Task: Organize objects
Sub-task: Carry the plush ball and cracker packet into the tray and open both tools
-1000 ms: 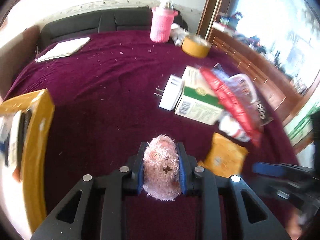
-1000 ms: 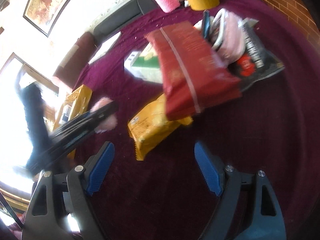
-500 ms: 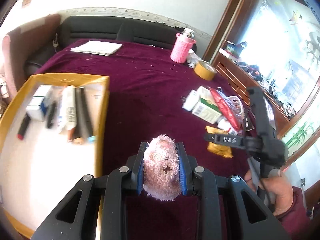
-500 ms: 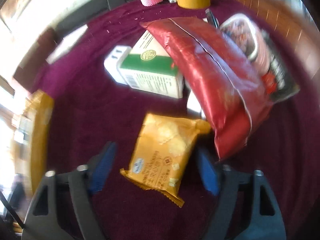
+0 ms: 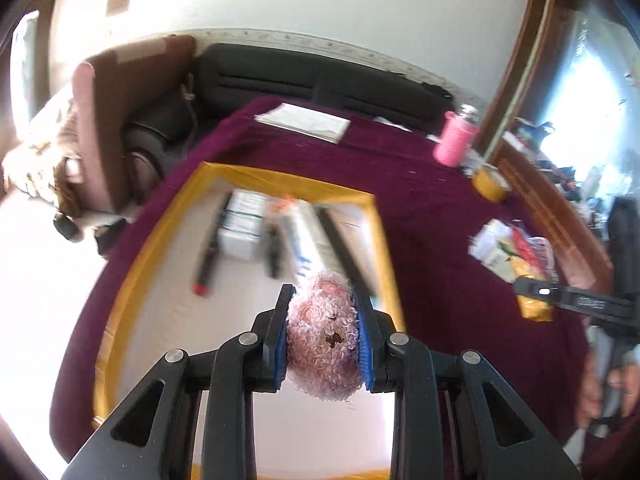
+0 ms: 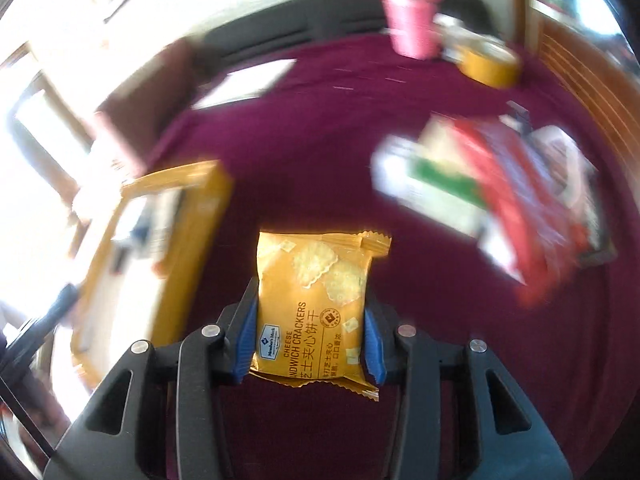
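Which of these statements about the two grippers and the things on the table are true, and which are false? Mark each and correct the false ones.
1. The left gripper holds a fluffy pink toy between its fingers. True.
2. The right gripper is open and holds nothing. False: it is shut on a yellow cracker packet.
3. The yellow tray already holds pens and boxes. True.
4. The pink bottle stands inside the tray. False: it stands on the purple cloth, near the tape roll.
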`<move>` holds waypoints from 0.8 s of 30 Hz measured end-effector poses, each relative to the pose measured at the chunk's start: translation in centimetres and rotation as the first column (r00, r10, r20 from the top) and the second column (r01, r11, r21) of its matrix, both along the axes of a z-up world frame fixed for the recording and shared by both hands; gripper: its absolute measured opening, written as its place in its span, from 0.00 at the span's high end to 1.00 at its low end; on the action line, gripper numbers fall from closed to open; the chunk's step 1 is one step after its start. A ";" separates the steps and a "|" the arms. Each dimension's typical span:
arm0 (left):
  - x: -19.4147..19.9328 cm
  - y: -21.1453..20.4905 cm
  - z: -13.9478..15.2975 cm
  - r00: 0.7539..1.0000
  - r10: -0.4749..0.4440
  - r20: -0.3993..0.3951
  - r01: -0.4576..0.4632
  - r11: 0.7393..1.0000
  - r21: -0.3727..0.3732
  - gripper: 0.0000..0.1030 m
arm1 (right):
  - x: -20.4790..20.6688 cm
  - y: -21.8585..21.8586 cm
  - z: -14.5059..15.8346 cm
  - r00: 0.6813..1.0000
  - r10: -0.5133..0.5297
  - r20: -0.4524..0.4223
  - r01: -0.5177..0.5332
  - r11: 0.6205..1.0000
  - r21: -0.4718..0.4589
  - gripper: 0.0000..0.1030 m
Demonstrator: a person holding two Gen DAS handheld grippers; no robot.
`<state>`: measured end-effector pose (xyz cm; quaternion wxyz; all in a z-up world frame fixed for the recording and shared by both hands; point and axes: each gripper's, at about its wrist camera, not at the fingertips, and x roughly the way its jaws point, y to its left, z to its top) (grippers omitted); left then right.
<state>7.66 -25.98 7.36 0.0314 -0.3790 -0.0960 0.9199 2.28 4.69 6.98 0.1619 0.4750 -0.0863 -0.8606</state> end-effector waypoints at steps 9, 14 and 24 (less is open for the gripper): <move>-5.6 -5.5 -5.0 0.972 0.105 0.211 -0.104 0.994 -0.018 0.77 | 1.4 -14.7 -1.2 0.935 0.344 0.082 -0.340 0.938 -0.063 0.59; -8.4 -8.1 -6.8 0.943 0.154 0.295 -0.153 0.988 -0.025 0.77 | 0.5 -20.5 -3.8 0.906 0.400 0.139 -0.399 0.916 -0.033 0.59; -10.3 -7.9 -7.4 0.950 0.112 0.292 -0.125 0.992 0.024 0.71 | -1.6 -24.0 -6.2 0.900 0.390 0.196 -0.398 0.917 0.002 0.58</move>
